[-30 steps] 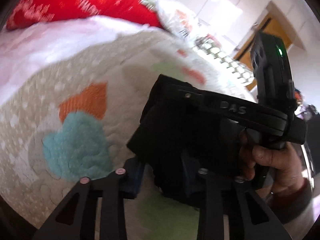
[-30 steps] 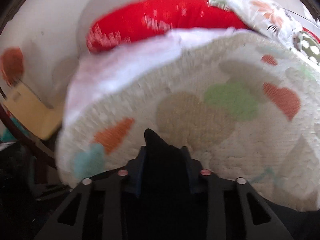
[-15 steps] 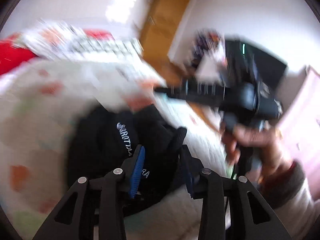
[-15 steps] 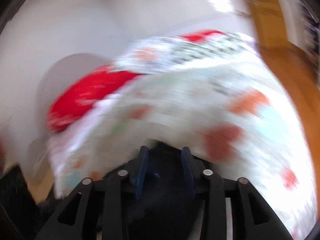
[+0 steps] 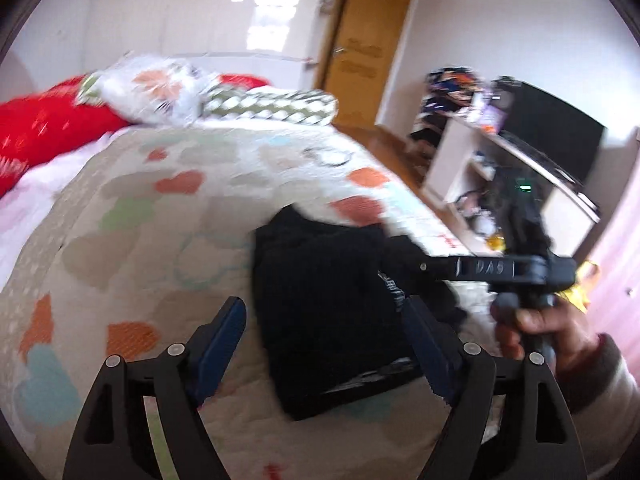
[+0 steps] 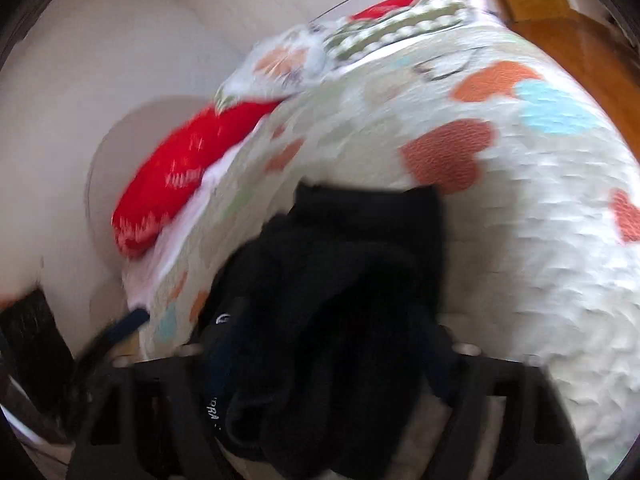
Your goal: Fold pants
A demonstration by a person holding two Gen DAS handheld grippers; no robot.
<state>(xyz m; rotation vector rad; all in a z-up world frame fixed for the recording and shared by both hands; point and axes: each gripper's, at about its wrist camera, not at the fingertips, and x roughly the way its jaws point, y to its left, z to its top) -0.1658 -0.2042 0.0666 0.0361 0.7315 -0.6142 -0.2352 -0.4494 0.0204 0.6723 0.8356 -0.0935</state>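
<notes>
The black pants (image 5: 324,300) lie folded in a bundle on the heart-patterned bedspread (image 5: 160,208). My left gripper (image 5: 326,334) is open, its blue pads wide apart just in front of the bundle's near edge, holding nothing. My right gripper shows in the left wrist view (image 5: 516,268) at the pants' right side, held by a hand. In the right wrist view the pants (image 6: 340,288) fill the space between the right gripper's fingers (image 6: 328,356), which stand wide apart; the view is blurred.
Red pillow (image 5: 44,128) and patterned pillows (image 5: 256,104) lie at the head of the bed. A wooden door (image 5: 360,52), a white cabinet (image 5: 504,184) with a dark screen (image 5: 552,136) stand to the right.
Both grippers swung the pants over and set them on the bed. The left gripper has opened and let go of the cloth; the right gripper's fingers have also spread apart.
</notes>
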